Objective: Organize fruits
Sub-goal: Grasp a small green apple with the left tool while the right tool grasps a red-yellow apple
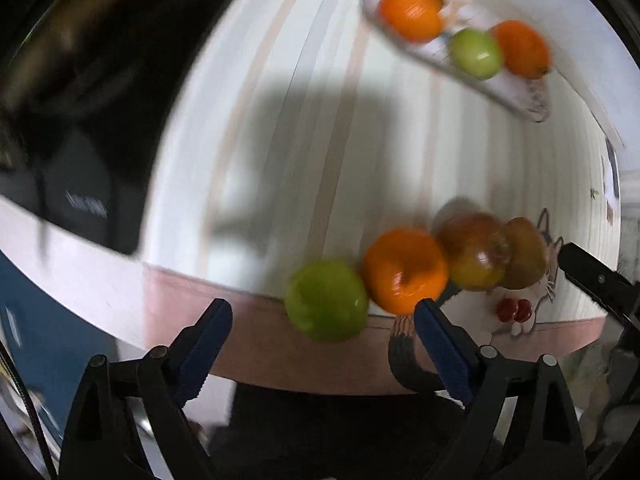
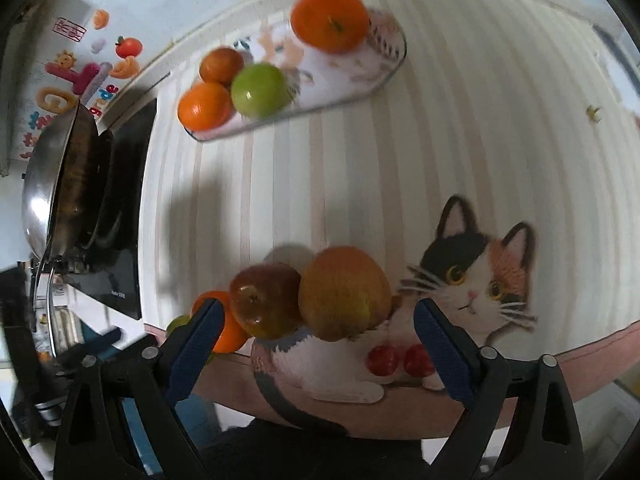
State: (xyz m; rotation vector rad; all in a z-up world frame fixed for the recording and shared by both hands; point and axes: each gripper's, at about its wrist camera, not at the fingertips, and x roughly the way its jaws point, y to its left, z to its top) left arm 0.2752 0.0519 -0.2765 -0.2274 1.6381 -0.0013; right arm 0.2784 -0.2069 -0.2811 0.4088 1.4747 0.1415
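Loose fruit lies in a row on the striped cloth near its front edge: a green apple, an orange, a reddish apple and a yellow-red fruit. A patterned oblong plate at the back holds several oranges and a green apple. My left gripper is open, just in front of the green apple. My right gripper is open, just in front of the two apples. The other gripper's tip shows at the right.
A steel wok sits on a black cooktop left of the cloth. A cat picture is printed on the cloth at the front right. The wall behind carries colourful stickers.
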